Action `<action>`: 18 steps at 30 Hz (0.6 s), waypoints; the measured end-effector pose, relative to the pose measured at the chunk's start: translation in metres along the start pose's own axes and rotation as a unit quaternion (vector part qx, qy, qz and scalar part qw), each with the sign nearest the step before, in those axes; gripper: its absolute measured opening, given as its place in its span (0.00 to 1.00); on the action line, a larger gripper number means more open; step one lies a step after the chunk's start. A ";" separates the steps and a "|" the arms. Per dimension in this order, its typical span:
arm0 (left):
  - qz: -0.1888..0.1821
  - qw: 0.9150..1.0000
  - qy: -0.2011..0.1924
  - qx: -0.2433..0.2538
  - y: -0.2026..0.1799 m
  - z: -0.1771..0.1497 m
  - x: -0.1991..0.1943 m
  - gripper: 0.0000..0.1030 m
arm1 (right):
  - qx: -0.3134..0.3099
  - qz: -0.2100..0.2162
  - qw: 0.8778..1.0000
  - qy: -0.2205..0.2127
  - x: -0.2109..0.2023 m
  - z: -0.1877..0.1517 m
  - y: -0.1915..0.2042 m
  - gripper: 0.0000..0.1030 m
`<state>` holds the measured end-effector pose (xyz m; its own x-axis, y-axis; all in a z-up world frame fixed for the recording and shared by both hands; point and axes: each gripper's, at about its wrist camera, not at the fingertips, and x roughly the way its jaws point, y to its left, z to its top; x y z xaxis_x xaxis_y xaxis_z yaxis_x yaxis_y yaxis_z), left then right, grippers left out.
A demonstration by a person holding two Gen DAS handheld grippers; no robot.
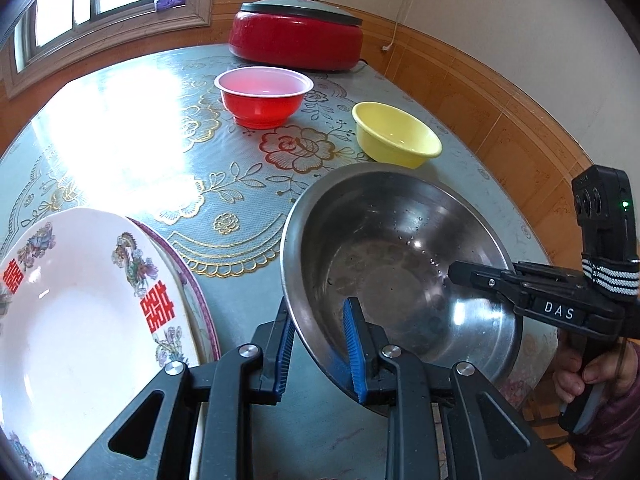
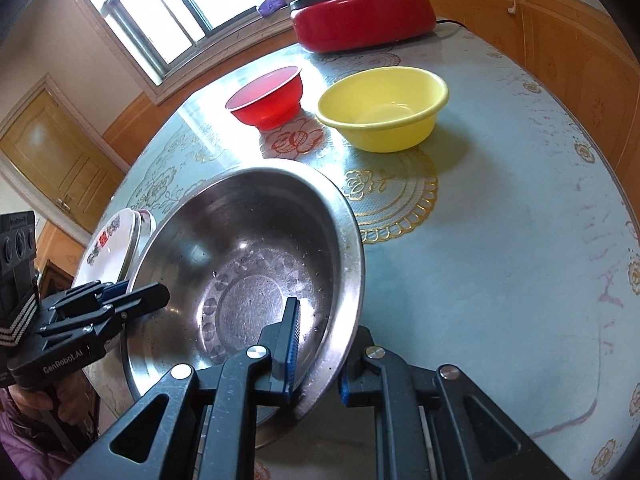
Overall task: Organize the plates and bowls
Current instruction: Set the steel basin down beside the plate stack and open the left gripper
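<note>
**Steel bowl held at both sides**

The steel bowl [image 1: 400,272] sat tilted at the near edge of the table [image 1: 240,184], its rim clamped on two sides. The left gripper [image 1: 320,344] had its jaws closed across the bowl's left rim, one blue pad inside, one outside. The right gripper [image 2: 316,360] pinched the opposite rim the same way. Just left of the bowl lay a white plate [image 1: 80,320] stacked on another. Farther back stood a red bowl [image 1: 262,96] and a yellow bowl [image 1: 394,134], apart, with a red cooker [image 1: 296,36] behind.
</note>
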<state>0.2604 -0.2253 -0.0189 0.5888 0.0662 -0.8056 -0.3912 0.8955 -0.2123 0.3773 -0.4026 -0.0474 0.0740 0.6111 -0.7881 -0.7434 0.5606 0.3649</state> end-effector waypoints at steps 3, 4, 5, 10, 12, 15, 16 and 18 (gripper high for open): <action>0.005 1.000 -0.006 -0.008 0.003 0.000 -0.005 0.24 | 0.001 0.015 1.000 0.008 0.002 0.001 0.001 0.17; 0.006 1.000 -0.008 -0.011 0.004 0.001 -0.007 0.25 | 0.000 0.019 1.000 0.011 0.002 0.001 0.001 0.17; 0.007 1.000 -0.010 -0.013 0.005 0.001 -0.008 0.25 | -0.001 0.024 1.000 0.014 0.003 0.000 0.001 0.18; 0.016 0.999 -0.020 -0.019 0.007 0.006 -0.011 0.25 | -0.007 0.039 0.999 0.005 -0.006 0.003 0.000 0.32; 0.017 0.999 -0.027 -0.019 0.007 0.010 -0.014 0.25 | -0.011 0.042 0.999 -0.002 -0.012 0.006 -0.001 0.33; 0.017 0.999 -0.036 -0.015 0.005 0.018 -0.018 0.25 | -0.012 0.044 0.999 -0.018 -0.023 0.011 -0.004 0.35; 0.016 0.999 -0.039 -0.012 0.003 0.022 -0.018 0.25 | -0.010 0.044 0.999 -0.024 -0.026 0.014 -0.006 0.35; 0.013 0.999 -0.043 -0.007 -0.001 0.031 -0.019 0.25 | -0.001 0.045 0.998 -0.035 -0.032 0.021 -0.011 0.35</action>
<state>0.2713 -0.2135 0.0136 0.6363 0.1271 -0.7609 -0.4159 0.8872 -0.1996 0.3973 -0.4167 -0.0162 0.0528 0.6972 -0.7149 -0.7505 0.5000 0.4321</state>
